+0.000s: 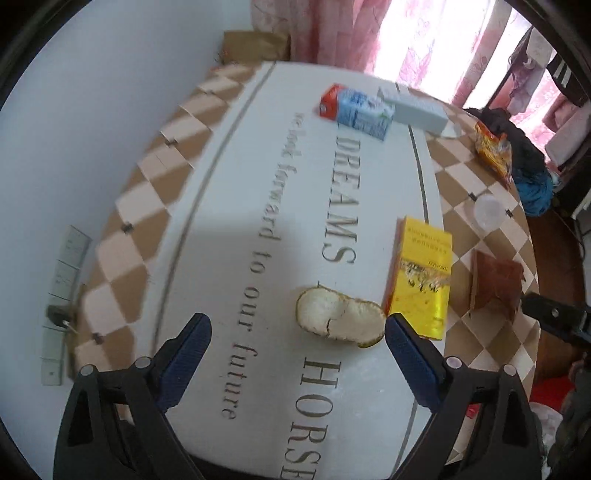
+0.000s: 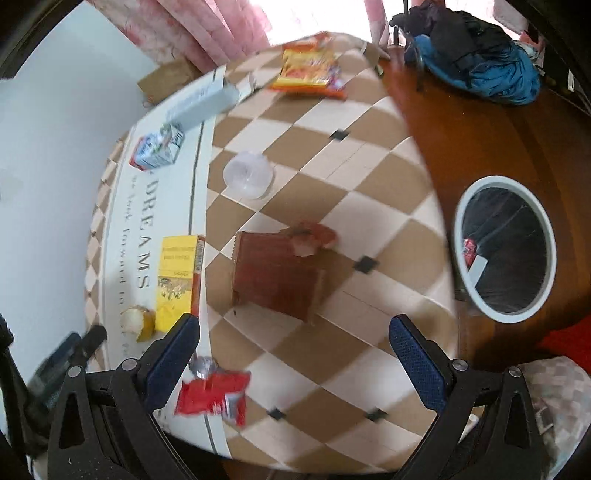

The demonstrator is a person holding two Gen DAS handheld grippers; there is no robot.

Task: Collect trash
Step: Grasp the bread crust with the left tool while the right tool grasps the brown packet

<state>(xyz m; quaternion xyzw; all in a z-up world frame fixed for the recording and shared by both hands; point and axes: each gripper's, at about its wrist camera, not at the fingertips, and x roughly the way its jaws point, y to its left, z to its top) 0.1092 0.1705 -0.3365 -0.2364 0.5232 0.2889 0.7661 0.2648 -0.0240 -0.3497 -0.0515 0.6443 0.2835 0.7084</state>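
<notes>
My left gripper (image 1: 297, 325) is open and empty above the table (image 1: 229, 192), with a fruit peel (image 1: 338, 320) lying just ahead between its fingers. A yellow box (image 1: 421, 278) lies right of the peel, a milk carton (image 1: 356, 109) farther off. My right gripper (image 2: 293, 325) is open and empty above the checkered cloth (image 2: 354, 177). A brown wrapper (image 2: 277, 273) lies ahead of it, a red wrapper (image 2: 214, 393) by its left finger. The bin (image 2: 506, 245), white-rimmed with a black liner, stands to the right on the floor.
A clear plastic cup (image 2: 249, 175), an orange snack bag (image 2: 308, 72) and a white box (image 2: 201, 99) lie farther back. Pink curtains (image 1: 332, 33) hang behind the table. A blue and black bag (image 2: 476, 55) lies on the wooden floor.
</notes>
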